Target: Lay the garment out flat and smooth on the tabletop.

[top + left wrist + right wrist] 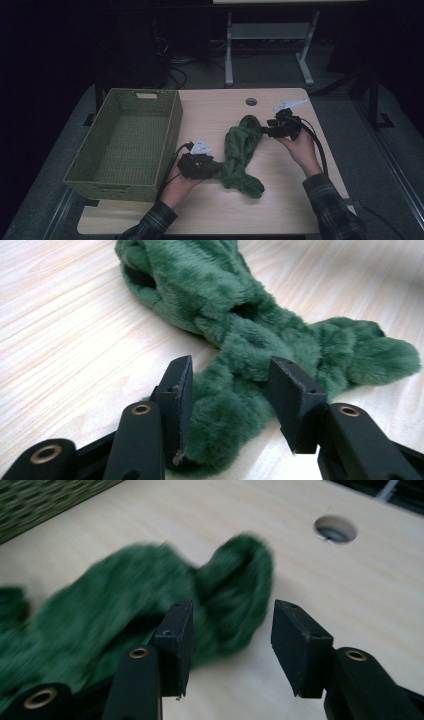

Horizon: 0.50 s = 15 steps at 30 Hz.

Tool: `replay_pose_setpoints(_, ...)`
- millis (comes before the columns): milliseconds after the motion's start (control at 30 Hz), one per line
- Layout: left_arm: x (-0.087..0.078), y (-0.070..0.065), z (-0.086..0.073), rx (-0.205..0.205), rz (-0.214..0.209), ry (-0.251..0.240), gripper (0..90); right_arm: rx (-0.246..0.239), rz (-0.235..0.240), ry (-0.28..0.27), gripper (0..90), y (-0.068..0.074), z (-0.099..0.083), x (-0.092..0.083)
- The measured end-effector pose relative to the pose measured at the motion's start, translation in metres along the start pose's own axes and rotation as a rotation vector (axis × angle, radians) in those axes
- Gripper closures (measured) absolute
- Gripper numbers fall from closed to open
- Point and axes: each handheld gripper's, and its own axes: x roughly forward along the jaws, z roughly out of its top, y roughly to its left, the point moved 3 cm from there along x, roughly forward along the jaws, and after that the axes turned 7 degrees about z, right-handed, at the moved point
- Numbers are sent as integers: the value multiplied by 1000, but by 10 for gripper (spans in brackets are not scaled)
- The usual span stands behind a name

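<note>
High view is dim, surroundings lost in near-black. Both gripper views are brightly lit. The green scarf [150, 610] is motion-blurred in the right gripper view, rendered sharp in the left.

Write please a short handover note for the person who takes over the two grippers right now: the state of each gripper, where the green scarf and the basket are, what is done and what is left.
Left gripper: open, jaws on either side of the near end of the green fluffy scarf, not pressing it.
Right gripper: open, just off the scarf's far end, nothing between the jaws.
The scarf lies bunched on the wooden table, between the two grippers.
The green woven basket stands on the table's left side, with nothing visible inside.
Done: scarf gathered into a loose bundle, it seems.
Left, probably: grip the scarf again and put it in the basket.
</note>
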Motion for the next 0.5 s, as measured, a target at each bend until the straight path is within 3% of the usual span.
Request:
replay_pose_setpoints(333, 6, 5, -2, 3, 25, 24, 444, -31, 66, 32, 510, 50, -54, -15)
replay_pose_setpoints(500, 8, 8, -5, -5, 27, 38, 429, -50, 106, 50, 510, 76, -71, -22)
